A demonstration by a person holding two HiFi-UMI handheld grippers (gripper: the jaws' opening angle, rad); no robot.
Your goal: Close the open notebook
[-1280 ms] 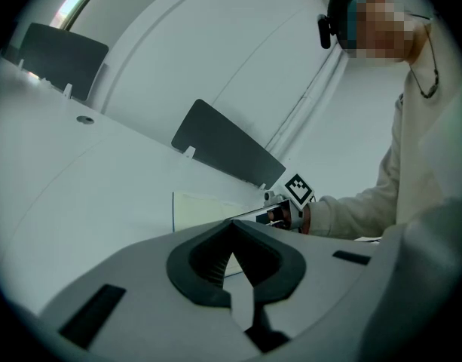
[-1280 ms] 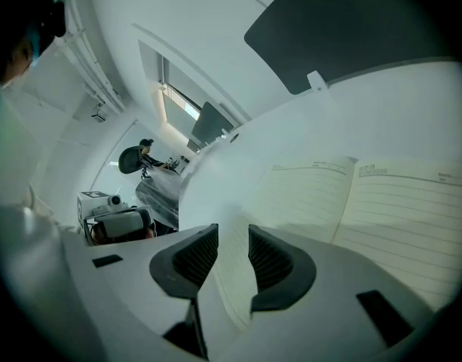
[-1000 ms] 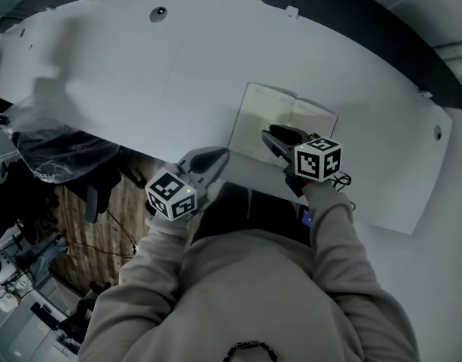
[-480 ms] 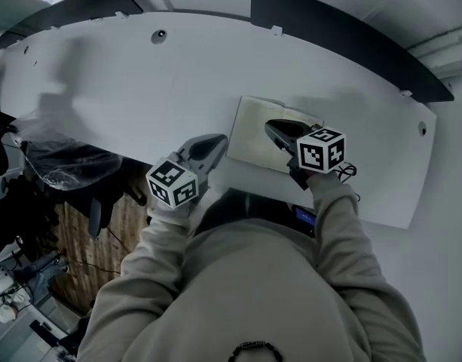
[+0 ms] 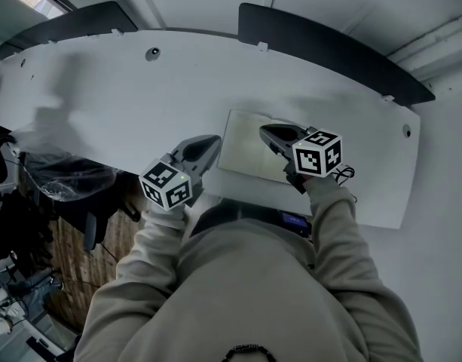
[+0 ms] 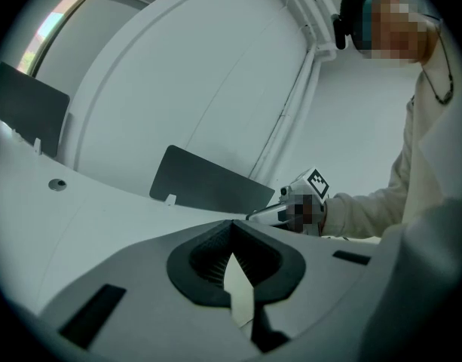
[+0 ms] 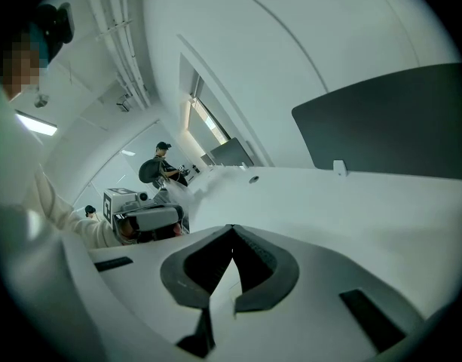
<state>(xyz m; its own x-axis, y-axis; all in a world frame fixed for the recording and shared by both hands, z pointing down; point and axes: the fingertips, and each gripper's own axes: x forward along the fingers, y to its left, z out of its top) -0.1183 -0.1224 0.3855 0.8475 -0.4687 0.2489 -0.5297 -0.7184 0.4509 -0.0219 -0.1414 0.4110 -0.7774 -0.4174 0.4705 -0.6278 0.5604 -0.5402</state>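
Note:
The notebook (image 5: 246, 151) lies flat on the white desk (image 5: 125, 104) with cream pages facing up. Its right part is hidden behind my right gripper (image 5: 265, 131), which hangs over it with the jaws shut and nothing between them. My left gripper (image 5: 214, 140) hovers just off the notebook's left edge, near the desk's front edge, also shut and empty. In the left gripper view the jaws (image 6: 232, 223) meet at the tip, and the right gripper (image 6: 302, 200) shows beyond them. The right gripper view has its own jaws (image 7: 232, 228) closed, with the left gripper (image 7: 148, 217) at its left.
A dark panel (image 5: 328, 44) stands along the desk's far edge. A round hole (image 5: 152, 53) marks the desk at back left. A chair under clear plastic (image 5: 65, 168) stands left of the desk. People (image 7: 161, 164) are far off in the right gripper view.
Both grippers have lifted off the desk towards the head camera. The right gripper's jaws have come together. The notebook has stayed in its place on the desk.

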